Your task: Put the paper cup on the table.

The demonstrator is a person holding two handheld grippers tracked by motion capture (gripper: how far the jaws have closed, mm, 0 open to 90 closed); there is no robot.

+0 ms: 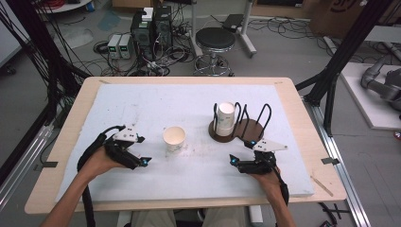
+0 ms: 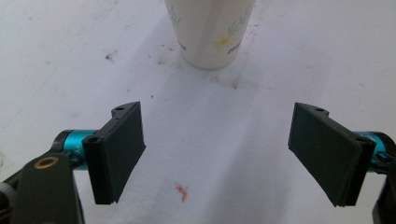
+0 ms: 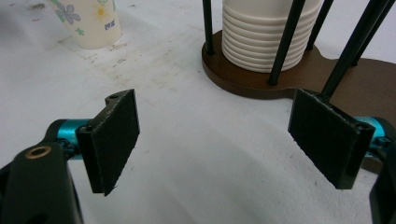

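Observation:
A single paper cup [image 1: 174, 138] with a flower print stands upright on the white sheet near the middle of the table; it also shows as the cup [image 2: 210, 32] and the cup [image 3: 91, 23]. A stack of white cups [image 1: 226, 118] sits in a brown wire-post holder [image 1: 246, 130], seen close as the stack [image 3: 266, 37]. My left gripper [image 1: 142, 151] is open just left of the single cup, jaws wide in its own view [image 2: 217, 156]. My right gripper [image 1: 241, 152] is open in front of the holder [image 3: 215, 142], nothing between its jaws.
The white sheet [image 1: 142, 101] covers most of a wooden table [image 1: 90, 85]. Beyond the far edge stand a round stool [image 1: 215, 40], computer boxes [image 1: 151, 28] and loose cables on the floor. Black frame posts [image 1: 345, 47] rise at the right.

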